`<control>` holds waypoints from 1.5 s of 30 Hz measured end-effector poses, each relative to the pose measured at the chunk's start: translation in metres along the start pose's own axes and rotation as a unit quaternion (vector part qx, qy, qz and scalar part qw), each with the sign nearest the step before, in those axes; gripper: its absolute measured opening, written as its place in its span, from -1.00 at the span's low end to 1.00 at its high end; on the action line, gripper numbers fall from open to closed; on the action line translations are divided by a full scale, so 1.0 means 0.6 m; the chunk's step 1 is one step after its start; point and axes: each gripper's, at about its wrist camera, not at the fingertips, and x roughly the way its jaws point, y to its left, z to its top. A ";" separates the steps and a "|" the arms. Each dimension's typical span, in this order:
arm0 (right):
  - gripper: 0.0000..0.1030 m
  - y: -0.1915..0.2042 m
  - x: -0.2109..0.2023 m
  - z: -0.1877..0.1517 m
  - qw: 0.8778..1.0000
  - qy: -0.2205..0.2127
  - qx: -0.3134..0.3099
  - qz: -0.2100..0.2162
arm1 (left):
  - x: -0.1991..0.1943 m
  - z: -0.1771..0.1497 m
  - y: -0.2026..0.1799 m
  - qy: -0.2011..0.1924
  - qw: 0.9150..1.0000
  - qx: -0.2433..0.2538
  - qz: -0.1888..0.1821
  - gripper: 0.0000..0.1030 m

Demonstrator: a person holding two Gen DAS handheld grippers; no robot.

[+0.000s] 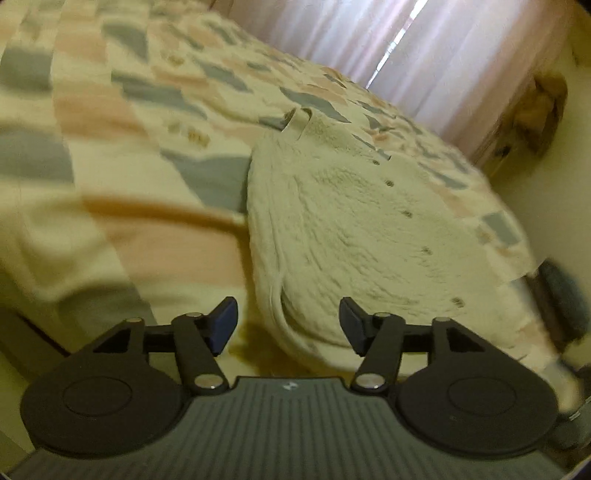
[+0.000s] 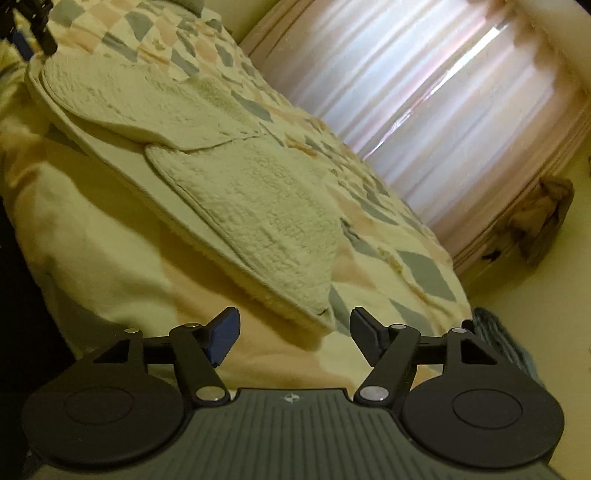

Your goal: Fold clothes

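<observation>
A cream fleece garment (image 1: 354, 229) with a row of dark buttons lies flat on the patchwork bedspread (image 1: 122, 110). My left gripper (image 1: 288, 325) is open, its fingers straddling the garment's near edge without touching it. In the right wrist view the same garment (image 2: 236, 199) shows partly folded, one fleece panel overlapping another. My right gripper (image 2: 295, 334) is open just short of the garment's near corner, nothing between its fingers. The left gripper (image 2: 37, 33) appears at the top left beside the garment's far end; its state is unclear there.
Pale striped curtains (image 2: 424, 92) hang behind the bed. A brown bundle (image 2: 546, 214) sits on a wooden piece against the wall at the right. The bed edge drops off to the right, with a dark object (image 1: 565, 295) on the floor.
</observation>
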 end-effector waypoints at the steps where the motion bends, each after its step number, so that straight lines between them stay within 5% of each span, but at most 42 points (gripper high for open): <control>1: 0.32 0.001 0.006 -0.001 1.000 -0.002 -0.011 -0.003 | 0.005 0.005 -0.009 -0.002 1.000 0.019 0.011 0.08; 4: 0.25 0.004 0.036 -0.003 0.998 0.001 -0.061 -0.010 | 0.016 0.010 -0.026 0.016 0.998 0.061 0.023 -0.01; 8: 0.08 0.020 0.081 -0.016 0.988 0.009 -0.153 -0.015 | 0.041 -0.003 -0.026 0.036 0.997 0.059 0.018 -0.23; 9: -0.12 0.022 0.091 -0.018 0.986 0.010 -0.166 -0.007 | 0.046 -0.003 -0.025 0.037 0.998 0.054 0.012 -0.57; 10: -0.85 0.022 0.095 -0.017 0.986 0.008 -0.166 -0.002 | 0.051 -0.003 -0.025 0.037 0.998 0.050 0.005 -0.79; 12: -0.99 0.020 0.094 -0.013 0.987 0.001 -0.158 0.002 | 0.039 0.004 -0.033 0.009 0.998 0.058 0.009 -0.85; 15: -0.99 0.003 0.055 -0.005 0.994 -0.037 -0.100 -0.022 | -0.025 0.024 -0.050 -0.085 0.992 0.094 0.002 -0.88; 18: -0.99 0.012 0.006 -0.010 0.997 -0.059 -0.043 -0.003 | -0.030 0.008 -0.033 -0.074 0.993 0.092 0.019 -0.88; 24: -0.83 0.104 0.008 -0.062 0.993 -0.007 -0.109 0.034 | -0.039 -0.025 0.000 -0.053 0.993 0.089 0.051 -0.87; 29: -0.50 0.047 -0.022 -0.035 0.996 -0.040 -0.070 0.036 | -0.047 -0.053 0.028 -0.035 0.993 0.086 0.078 -0.77; 31: -0.39 0.020 -0.031 -0.019 0.997 -0.056 -0.048 0.030 | -0.064 -0.045 -0.001 -0.062 0.984 0.142 0.085 -0.73; 33: -0.13 0.003 -0.032 -0.003 0.997 -0.071 -0.036 0.021 | -0.069 -0.044 -0.033 -0.078 0.969 0.215 0.089 -0.62; 35: -0.09 0.012 -0.023 0.006 0.996 -0.062 -0.054 0.019 | -0.054 -0.056 -0.067 -0.072 0.943 0.312 0.094 -0.55; 39: -0.09 0.045 0.020 0.000 0.991 -0.017 -0.131 0.014 | -0.008 -0.108 -0.108 -0.039 0.852 0.507 0.120 -0.51; 45: -0.02 0.080 0.054 -0.016 0.982 0.004 -0.189 0.002 | 0.029 -0.163 -0.119 -0.033 0.764 0.631 0.129 -0.23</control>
